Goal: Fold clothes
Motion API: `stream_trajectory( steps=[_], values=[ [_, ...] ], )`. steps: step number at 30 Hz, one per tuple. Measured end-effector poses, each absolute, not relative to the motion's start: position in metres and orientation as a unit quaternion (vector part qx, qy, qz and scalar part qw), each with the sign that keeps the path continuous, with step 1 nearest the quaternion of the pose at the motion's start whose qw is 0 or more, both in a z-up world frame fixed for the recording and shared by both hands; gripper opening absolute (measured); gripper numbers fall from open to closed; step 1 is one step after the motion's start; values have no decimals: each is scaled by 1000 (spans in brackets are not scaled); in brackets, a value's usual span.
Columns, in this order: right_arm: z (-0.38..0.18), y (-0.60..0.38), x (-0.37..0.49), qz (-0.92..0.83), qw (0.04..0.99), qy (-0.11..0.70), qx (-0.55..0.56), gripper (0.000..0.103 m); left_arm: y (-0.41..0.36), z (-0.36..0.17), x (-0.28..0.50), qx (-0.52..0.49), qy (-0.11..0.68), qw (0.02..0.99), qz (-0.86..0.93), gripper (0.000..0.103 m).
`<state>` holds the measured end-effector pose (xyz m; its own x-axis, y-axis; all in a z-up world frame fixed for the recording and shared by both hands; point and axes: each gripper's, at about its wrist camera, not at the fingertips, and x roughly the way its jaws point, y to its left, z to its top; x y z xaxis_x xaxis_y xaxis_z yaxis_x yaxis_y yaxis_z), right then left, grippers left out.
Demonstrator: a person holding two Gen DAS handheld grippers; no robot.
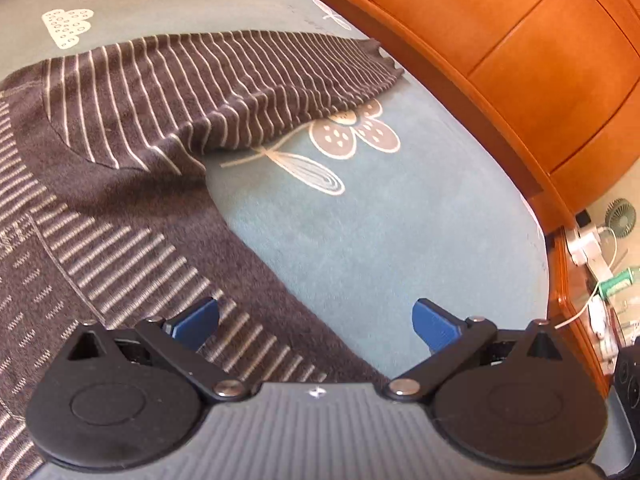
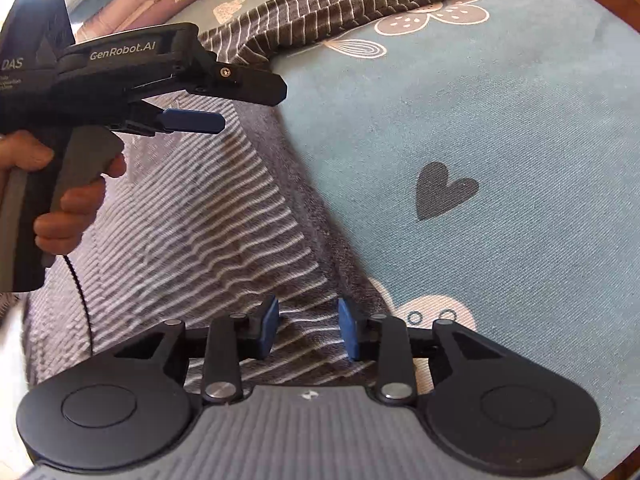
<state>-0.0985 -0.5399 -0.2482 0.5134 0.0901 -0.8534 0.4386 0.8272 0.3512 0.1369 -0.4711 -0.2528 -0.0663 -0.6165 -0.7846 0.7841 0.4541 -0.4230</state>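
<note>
Brown striped knit sweater point(image 1: 120, 184) lies on the bed; its sleeve point(image 1: 248, 92) runs toward one o'clock of the wide-open, empty left gripper point(image 1: 316, 326); right gripper point(image 2: 308, 330), half-open, straddles cloth ungripped.

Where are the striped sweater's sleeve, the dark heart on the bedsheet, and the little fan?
Sleeve point(image 1: 248, 92): left wrist view, middle of the striped arm.
Heart point(image 2: 442, 190): right wrist view, centre of the print.
Fan point(image 1: 620, 218): left wrist view, its round grille.
</note>
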Motion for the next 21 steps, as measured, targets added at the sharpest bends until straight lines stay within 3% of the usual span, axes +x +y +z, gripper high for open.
stream_trajectory(
  steps=[3,5,13,17,21],
  values=[
    [-247,-555,-121,-156,825,463,285,15,-478,-258,126,107,488,695,-517,102],
    [-242,-564,-140,-194,824,453,280,23,-485,-255,124,106,480,702,-515,102],
    [-237,-546,-155,-112,838,427,322,27,-463,-227,89,73,505,657,-555,102],
    [-250,-527,-143,-114,835,419,337,31,-465,-246,75,69,554,607,-565,102],
    [-260,-534,-156,-127,824,423,355,31,-490,-267,77,90,530,626,-564,102]
  ],
)
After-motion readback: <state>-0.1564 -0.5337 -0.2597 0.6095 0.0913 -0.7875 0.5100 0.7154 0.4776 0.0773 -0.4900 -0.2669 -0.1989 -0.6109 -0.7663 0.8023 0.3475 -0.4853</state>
